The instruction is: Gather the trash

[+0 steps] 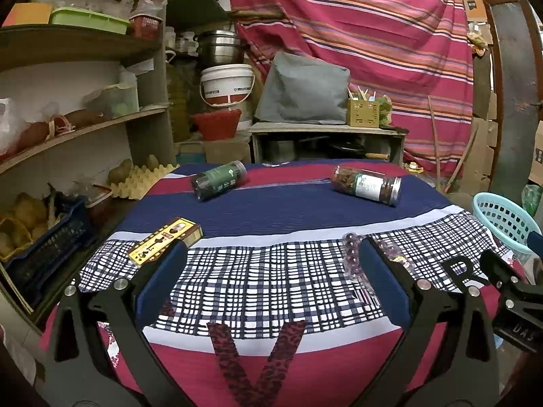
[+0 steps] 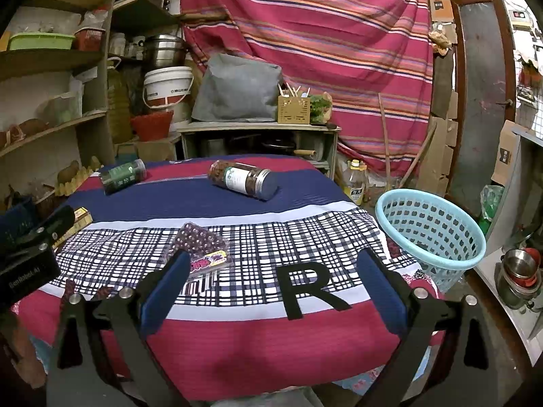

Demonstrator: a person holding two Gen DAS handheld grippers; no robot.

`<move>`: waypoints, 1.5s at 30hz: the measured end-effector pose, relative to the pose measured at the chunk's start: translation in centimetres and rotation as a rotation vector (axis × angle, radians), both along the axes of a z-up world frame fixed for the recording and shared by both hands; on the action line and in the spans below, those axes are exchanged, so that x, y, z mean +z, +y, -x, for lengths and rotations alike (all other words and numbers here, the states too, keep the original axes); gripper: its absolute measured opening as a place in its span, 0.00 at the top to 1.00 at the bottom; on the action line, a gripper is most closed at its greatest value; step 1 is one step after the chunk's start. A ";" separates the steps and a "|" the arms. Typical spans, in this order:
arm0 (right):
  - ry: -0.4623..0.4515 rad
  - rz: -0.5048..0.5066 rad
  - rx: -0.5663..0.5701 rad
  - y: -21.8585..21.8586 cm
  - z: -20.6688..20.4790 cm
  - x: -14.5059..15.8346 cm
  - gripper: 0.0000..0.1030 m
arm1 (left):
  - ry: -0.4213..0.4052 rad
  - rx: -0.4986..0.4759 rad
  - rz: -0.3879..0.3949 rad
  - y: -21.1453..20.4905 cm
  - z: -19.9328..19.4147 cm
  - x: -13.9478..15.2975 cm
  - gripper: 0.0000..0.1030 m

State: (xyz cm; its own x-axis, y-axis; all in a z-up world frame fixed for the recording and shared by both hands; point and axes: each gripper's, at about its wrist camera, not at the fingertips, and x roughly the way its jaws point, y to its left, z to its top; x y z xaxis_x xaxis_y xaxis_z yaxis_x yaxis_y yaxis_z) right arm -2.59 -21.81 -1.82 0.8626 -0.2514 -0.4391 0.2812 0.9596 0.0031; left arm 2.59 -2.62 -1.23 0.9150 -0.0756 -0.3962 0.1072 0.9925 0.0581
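Left gripper [image 1: 271, 264]: jaws spread wide, nothing between them, held low over the near edge of the desk [image 1: 271, 203]. Its blue pads frame bare checked cloth only.

Right gripper [image 2: 271, 268]: jaws likewise spread wide and empty, over the near right part of the desk, with a black letter R [image 2: 310, 288] on the cloth between its fingers.

Items lying on the desk:
- Green jar [image 1: 219, 180], on its side at the far left, on the red and blue bands.
- Brown jar [image 1: 366, 185], on its side at the far right, metal lid toward the right edge; well apart from the green jar.
- Yellow box [image 1: 164, 240], flat at the left edge, just beyond the left gripper's left finger and partly hidden by it.
- Bead packet [image 2: 200, 246], a clear pack of dark purple beads with a coloured label, flat on the checked band near the middle. It lies just beside the right gripper's left finger and, in the left view, behind the left gripper's right finger. Contact with either finger cannot be determined.

Basket [image 2: 431, 227]: pale blue, perforated, standing off the desk's right side, tilted slightly. Its inside shows no contents in the right view.

Shelves [image 1: 85, 118] with stored goods stand to the left; a striped curtain [image 1: 356, 34] hangs behind.
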 end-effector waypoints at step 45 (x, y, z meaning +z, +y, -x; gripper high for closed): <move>0.002 0.006 -0.014 -1.0 0.1 -0.4 0.07 | -0.006 0.000 -0.012 0.0 0.2 0.0 0.05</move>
